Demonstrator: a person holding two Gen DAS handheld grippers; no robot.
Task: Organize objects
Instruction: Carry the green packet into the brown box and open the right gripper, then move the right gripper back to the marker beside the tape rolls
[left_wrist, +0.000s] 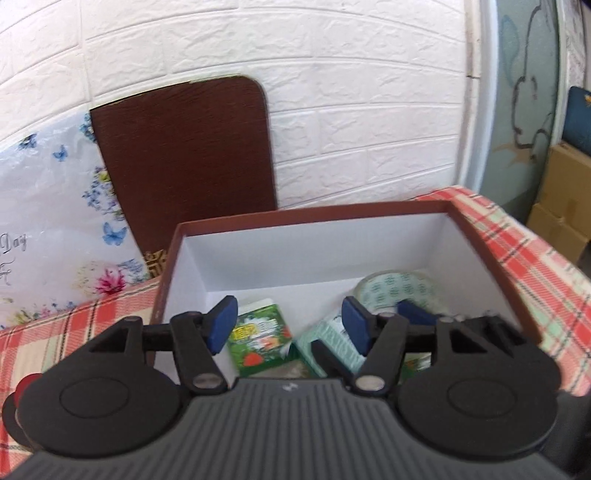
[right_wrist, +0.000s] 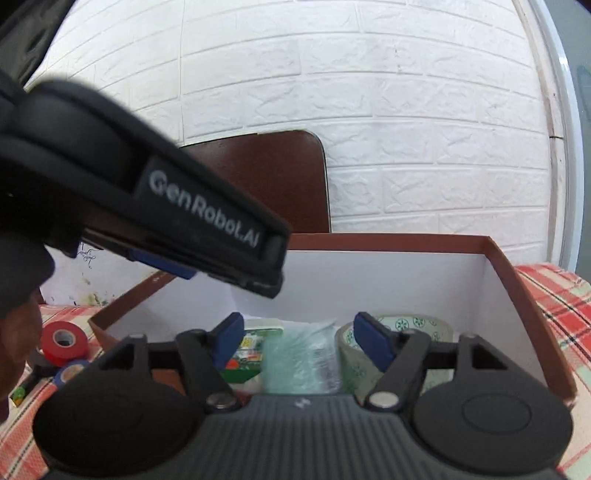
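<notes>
A brown box (left_wrist: 369, 208) with a white inside stands on the checked tablecloth. In it lie a green packet (left_wrist: 258, 339), a mint-green packet (left_wrist: 332, 343) and a roll of clear printed tape (left_wrist: 395, 290). My left gripper (left_wrist: 289, 325) hovers open over the box's near side, with nothing between its blue pads. My right gripper (right_wrist: 301, 341) is open and empty too, above the same box (right_wrist: 498, 258), its tape roll (right_wrist: 424, 325) and its green packet (right_wrist: 243, 358). The left gripper's black body (right_wrist: 203, 218) crosses the right wrist view's upper left. A red tape roll (right_wrist: 62, 341) and a blue one (right_wrist: 70, 371) lie left of the box.
A dark brown board (left_wrist: 184, 155) leans on the white brick wall (left_wrist: 332, 92) behind the box. A floral plastic sheet (left_wrist: 44, 221) stands at the left, cardboard boxes (left_wrist: 565, 192) at the far right. The red checked tablecloth (left_wrist: 517, 251) runs past the box's right side.
</notes>
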